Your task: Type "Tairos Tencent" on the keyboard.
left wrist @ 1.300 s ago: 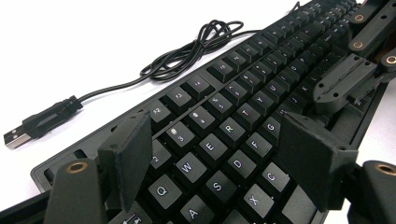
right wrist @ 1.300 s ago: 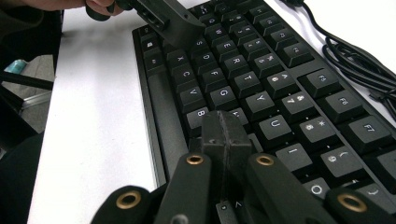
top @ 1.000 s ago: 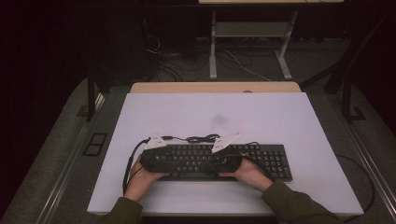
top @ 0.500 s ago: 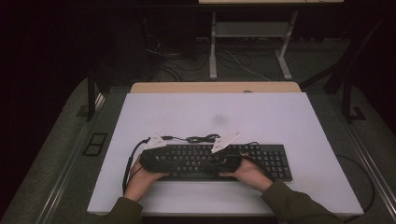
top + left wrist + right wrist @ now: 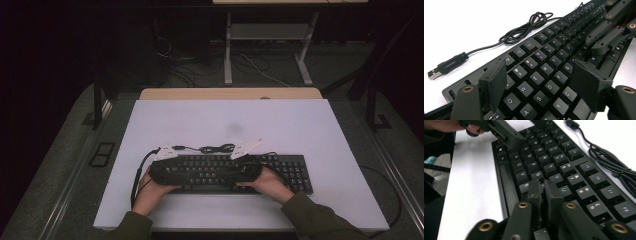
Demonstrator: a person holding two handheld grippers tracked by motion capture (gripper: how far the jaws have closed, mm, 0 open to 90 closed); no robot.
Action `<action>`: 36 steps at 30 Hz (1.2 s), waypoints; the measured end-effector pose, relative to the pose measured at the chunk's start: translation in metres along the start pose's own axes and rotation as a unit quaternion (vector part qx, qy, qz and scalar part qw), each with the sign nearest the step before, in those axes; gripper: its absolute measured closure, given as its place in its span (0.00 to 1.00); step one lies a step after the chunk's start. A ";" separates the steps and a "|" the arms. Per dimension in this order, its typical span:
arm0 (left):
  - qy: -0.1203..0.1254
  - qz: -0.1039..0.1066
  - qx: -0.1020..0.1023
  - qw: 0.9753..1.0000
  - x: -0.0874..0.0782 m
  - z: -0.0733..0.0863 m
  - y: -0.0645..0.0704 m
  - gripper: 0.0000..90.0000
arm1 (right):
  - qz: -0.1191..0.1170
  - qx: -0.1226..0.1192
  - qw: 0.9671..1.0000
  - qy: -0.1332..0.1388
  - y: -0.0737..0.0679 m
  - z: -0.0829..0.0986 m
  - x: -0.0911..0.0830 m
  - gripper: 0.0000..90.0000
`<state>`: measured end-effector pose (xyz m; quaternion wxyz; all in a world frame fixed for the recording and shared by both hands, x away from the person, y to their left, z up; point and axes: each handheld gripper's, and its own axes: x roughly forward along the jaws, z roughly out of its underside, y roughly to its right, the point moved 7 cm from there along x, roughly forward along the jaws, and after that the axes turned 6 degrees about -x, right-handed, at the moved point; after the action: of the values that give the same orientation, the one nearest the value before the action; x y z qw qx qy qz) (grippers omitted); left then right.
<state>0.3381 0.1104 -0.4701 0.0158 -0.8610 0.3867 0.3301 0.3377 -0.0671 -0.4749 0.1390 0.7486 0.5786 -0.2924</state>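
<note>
The keyboard (image 5: 280, 170) is black with white key legends, and its coiled cable (image 5: 524, 30) is black too. The desk (image 5: 300, 125) is plain white; both tools' jaws are matte black.

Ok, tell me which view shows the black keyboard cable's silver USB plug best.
The left gripper view: the silver USB plug lies sharp on the white table. The high view shows a tiny speck; the right gripper view cuts it off.

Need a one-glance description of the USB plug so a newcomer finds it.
Start at the white table, then the black keyboard near its front edge. A black cable lies bundled behind the keys; the USB plug is its loose end, the only bare metal tip there.
</note>
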 end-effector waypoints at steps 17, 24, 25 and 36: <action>-0.013 0.038 0.004 0.999 -0.003 0.007 0.012 0.82 | 0.028 0.017 0.999 0.017 0.014 -0.003 -0.002 0.48; -0.019 0.056 0.002 0.998 -0.003 0.010 0.017 0.99 | 0.032 0.021 0.999 0.020 0.018 -0.005 -0.001 0.43; -0.019 0.057 0.002 0.998 -0.003 0.010 0.017 0.99 | 0.032 0.022 0.999 0.021 0.018 -0.005 0.000 0.43; -0.028 0.063 0.004 0.998 0.002 0.015 0.024 0.99 | 0.029 0.020 0.999 0.024 0.018 -0.008 0.004 0.36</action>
<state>0.3146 0.0968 -0.4770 0.0093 -0.8251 0.4411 0.3529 0.3577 -0.0646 -0.4733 0.1187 0.7746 0.5538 -0.2814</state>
